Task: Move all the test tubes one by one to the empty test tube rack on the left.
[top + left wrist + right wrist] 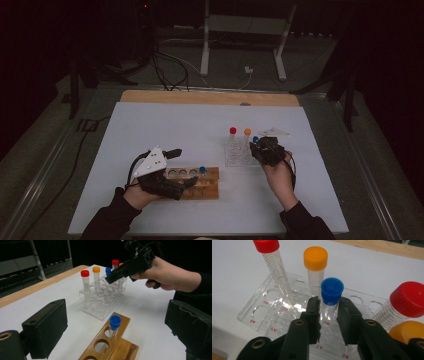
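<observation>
A clear plastic rack (235, 160) (257, 315) right of centre holds several capped tubes. My right gripper (260, 145) (329, 302) is shut on the blue-capped tube (332, 290) (108, 271) standing in it, with the jaws pressed on both sides just under the cap. Red-capped (265, 245) and orange-capped (315, 257) tubes stand behind it. A wooden rack (210, 190) (122, 322) at front left holds one blue-capped tube (202, 170) (115, 323). My left gripper (182, 169) (117, 303) stands open, its jaws wide on either side of the wooden rack's end.
Another red-capped tube (409, 298) and an orange-capped one (409, 331) stand close to the right jaw. The racks sit on a white sheet (175, 125) over a table whose wooden edge (210, 97) runs along the back. Behind it are metal stand legs (205, 50) and floor cables.
</observation>
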`<action>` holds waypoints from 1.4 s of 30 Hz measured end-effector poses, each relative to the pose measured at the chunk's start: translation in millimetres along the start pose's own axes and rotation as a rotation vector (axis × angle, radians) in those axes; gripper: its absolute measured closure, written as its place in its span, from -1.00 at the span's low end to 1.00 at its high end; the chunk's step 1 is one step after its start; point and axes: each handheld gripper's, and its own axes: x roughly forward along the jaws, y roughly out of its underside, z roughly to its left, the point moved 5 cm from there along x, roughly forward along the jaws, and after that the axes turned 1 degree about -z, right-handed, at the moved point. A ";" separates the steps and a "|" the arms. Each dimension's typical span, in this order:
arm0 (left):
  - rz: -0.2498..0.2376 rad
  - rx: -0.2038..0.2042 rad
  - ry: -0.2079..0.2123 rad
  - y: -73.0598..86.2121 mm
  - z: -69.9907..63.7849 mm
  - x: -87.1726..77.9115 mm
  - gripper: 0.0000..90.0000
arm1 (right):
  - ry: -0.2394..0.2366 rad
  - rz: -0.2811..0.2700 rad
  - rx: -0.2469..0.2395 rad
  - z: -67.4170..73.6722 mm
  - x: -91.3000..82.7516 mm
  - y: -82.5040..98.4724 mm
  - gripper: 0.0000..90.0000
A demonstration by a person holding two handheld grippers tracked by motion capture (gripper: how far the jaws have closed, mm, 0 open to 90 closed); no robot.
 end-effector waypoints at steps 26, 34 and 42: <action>-0.001 -0.022 0.017 -2.2 2.6 -2.0 -0.88 | 0.020 -0.106 -0.068 0.6 -24.4 -16.3 0.70; -0.004 -0.020 0.020 -4.8 3.3 -3.2 -0.88 | 0.023 -0.153 -0.107 7.8 -40.8 -25.7 0.70; 0.003 -0.021 0.033 -7.0 4.5 -2.1 -0.88 | -0.025 -0.197 -0.133 19.3 -54.1 -34.5 0.70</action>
